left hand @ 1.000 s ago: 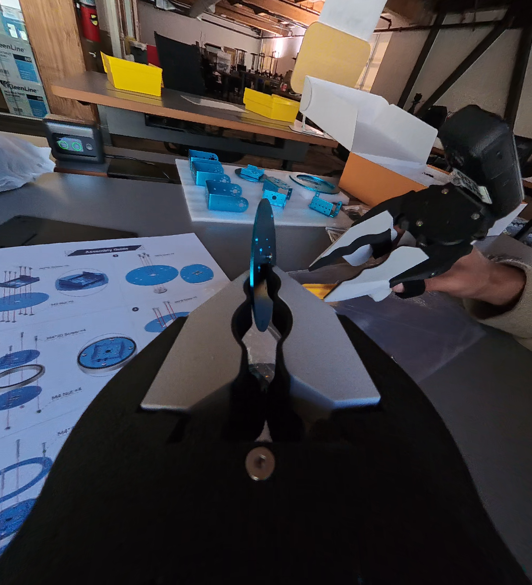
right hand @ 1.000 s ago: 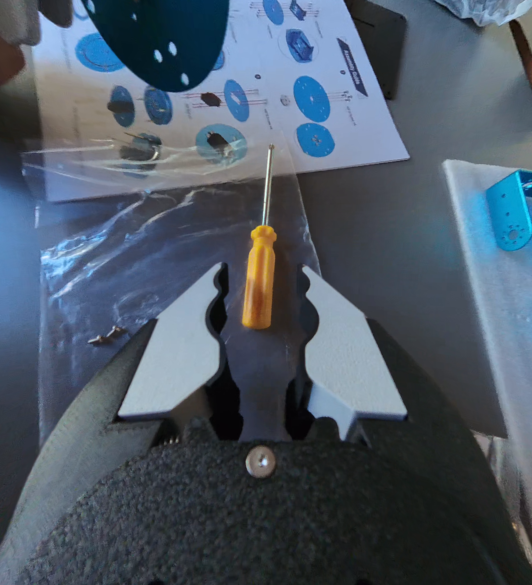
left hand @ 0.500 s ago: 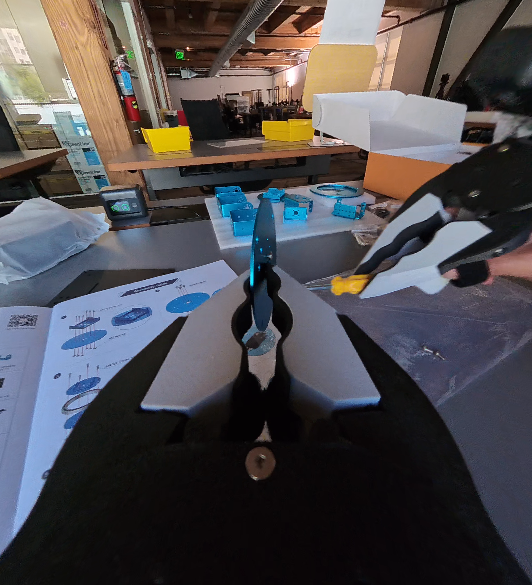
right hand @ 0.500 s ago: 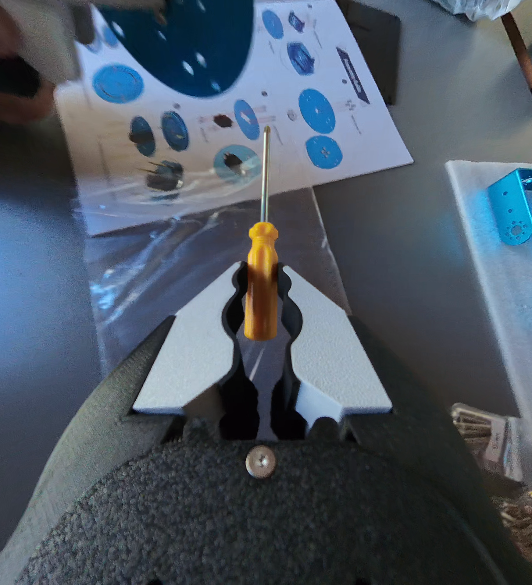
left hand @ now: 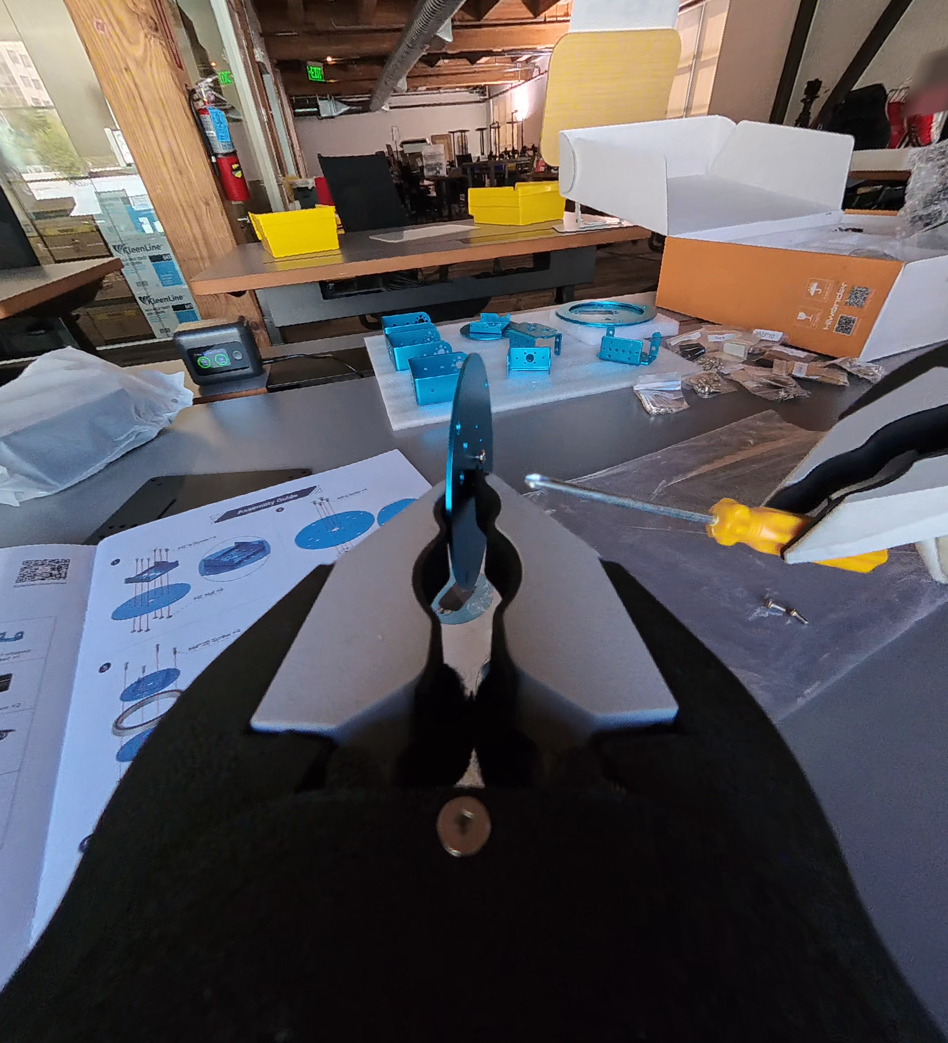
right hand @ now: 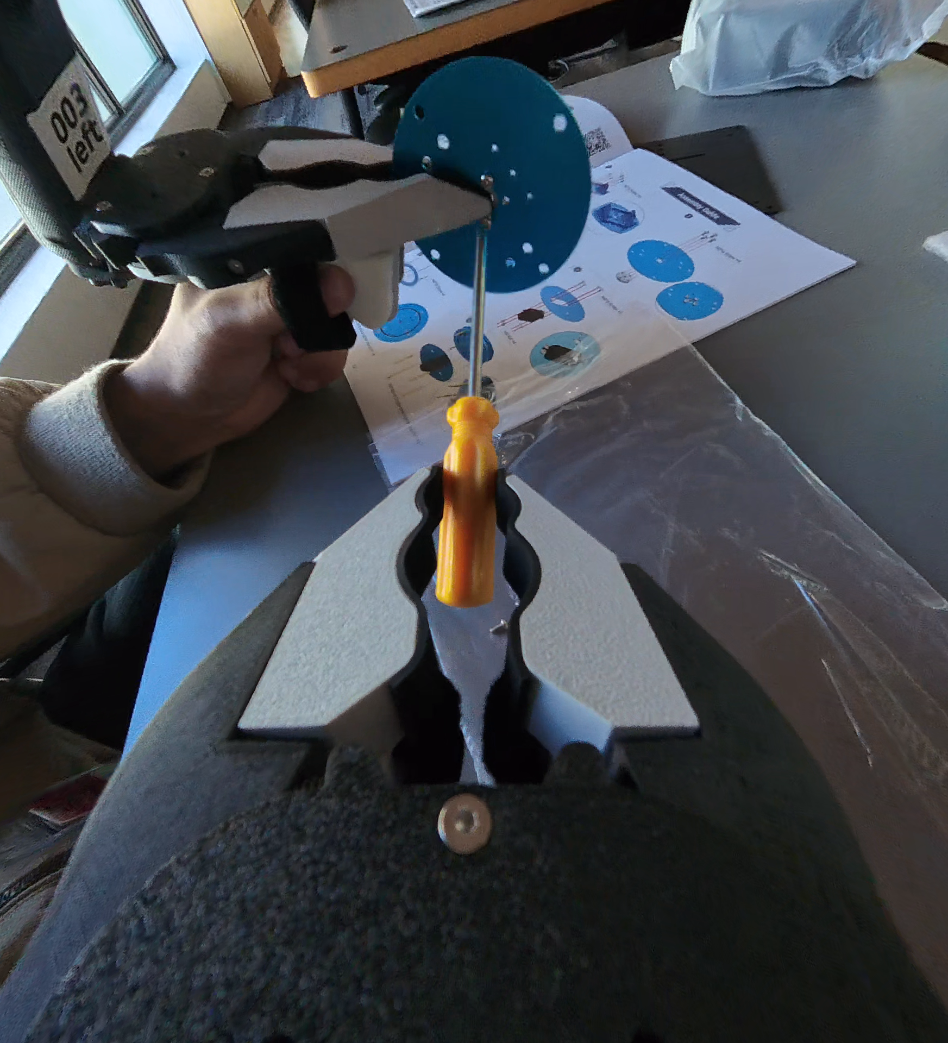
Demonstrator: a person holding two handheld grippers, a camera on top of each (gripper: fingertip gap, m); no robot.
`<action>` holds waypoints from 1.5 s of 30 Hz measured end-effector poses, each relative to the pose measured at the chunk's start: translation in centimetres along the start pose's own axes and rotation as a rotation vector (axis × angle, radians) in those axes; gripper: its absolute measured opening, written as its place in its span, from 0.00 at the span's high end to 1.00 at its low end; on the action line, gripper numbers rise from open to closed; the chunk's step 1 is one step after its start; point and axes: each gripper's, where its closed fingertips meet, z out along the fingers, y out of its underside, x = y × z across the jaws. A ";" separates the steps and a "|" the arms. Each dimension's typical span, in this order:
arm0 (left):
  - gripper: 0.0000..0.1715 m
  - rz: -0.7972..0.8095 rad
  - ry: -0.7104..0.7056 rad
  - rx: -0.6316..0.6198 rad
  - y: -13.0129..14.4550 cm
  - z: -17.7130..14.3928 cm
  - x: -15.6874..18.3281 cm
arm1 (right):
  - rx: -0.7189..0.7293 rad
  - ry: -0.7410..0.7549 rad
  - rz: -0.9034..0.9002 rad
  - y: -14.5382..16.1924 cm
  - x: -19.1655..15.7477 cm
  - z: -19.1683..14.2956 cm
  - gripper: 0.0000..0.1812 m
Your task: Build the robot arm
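Left tongs [left hand: 467, 508] closed tight on the lower edge of a blue round perforated plate [left hand: 468, 429], held on edge, upright, above the bench [left hand: 291, 429]; a small screw [left hand: 481, 453] sits in one of its holes near the jaw tips. From the right wrist view the same plate [right hand: 494, 169] faces the camera, gripped from the left by the left tongs [right hand: 477, 194], with a hand [right hand: 223, 367] in a cream sleeve on the handle. Right tongs [right hand: 468, 491] closed on the orange handle of a small screwdriver [right hand: 468, 508], shaft pointing forward, tip at or just short of the screw on the plate; contact can't be told. In the left wrist view the right tongs [left hand: 787, 536] come in from the right, screwdriver [left hand: 742, 525] tip just beside the plate, apart from it there. Under both: an open assembly guide booklet [left hand: 178, 564] on the left, a clear plastic bag [left hand: 714, 592] on the right with two loose screws [left hand: 782, 609] on it. Farther back, a white foam sheet [left hand: 516, 395] carrying blue metal brackets [left hand: 420, 361] and a blue ring [left hand: 604, 311], small hardware packets [left hand: 742, 372], an open orange-and-white box [left hand: 799, 282], a white wrapped bundle [left hand: 54, 423], a black flat plate [left hand: 189, 496] beside the booklet.
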 end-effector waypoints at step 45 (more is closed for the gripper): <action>0.97 0.054 0.000 -0.039 0.6 0.3 0.6 | -0.032 0.018 -0.010 0.6 0.6 0.8 0.91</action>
